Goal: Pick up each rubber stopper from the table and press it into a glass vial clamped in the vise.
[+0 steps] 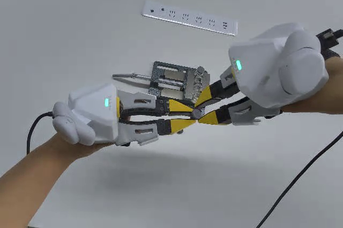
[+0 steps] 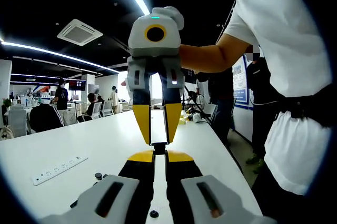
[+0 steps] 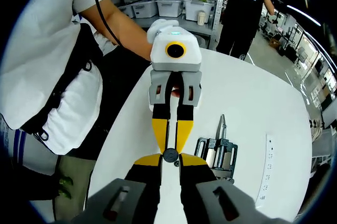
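Above the tabletop (image 1: 161, 185), the right gripper (image 1: 202, 114) clenches a rubber stopper (image 3: 170, 154). The stopper's axis runs along the jaws toward the left gripper (image 1: 192, 115), whose grip cannot be told.

Vise (image 1: 172, 81) is bare grey metal with a dull sheen, sitting on a smooth, matt white bench (image 1: 80, 40). In front of it, left gripper (image 1: 194, 115) and right gripper (image 1: 200, 112) wear smooth, softly shiny white plastic shells.

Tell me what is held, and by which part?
A rubber stopper, by its rim, where left gripper and right gripper fingers meet; which one grips cannot be told.
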A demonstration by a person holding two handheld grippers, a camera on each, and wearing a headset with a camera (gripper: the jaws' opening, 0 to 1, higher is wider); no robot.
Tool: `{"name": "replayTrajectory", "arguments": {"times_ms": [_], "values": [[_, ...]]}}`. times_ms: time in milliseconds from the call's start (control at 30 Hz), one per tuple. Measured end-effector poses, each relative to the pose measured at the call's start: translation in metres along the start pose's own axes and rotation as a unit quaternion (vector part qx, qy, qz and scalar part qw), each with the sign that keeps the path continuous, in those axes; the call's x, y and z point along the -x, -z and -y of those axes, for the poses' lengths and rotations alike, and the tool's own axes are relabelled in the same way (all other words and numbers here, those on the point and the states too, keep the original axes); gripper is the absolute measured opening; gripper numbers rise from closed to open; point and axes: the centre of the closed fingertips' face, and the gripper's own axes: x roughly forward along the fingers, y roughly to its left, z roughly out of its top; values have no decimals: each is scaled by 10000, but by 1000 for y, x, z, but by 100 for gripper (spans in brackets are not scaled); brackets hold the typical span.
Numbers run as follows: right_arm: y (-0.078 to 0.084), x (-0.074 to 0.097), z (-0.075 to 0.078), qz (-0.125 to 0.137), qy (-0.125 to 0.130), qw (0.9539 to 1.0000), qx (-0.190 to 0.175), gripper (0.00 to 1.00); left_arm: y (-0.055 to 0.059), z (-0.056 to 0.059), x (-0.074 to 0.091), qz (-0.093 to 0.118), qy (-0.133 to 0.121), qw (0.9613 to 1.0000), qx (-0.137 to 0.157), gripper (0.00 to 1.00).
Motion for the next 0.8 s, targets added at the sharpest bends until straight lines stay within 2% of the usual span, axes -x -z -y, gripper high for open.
{"name": "replayTrajectory", "arguments": {"times_ms": [800], "values": [[0, 3, 2, 19, 46, 10000, 67, 11, -2, -2, -1, 46, -1, 10000, -23, 2]]}}
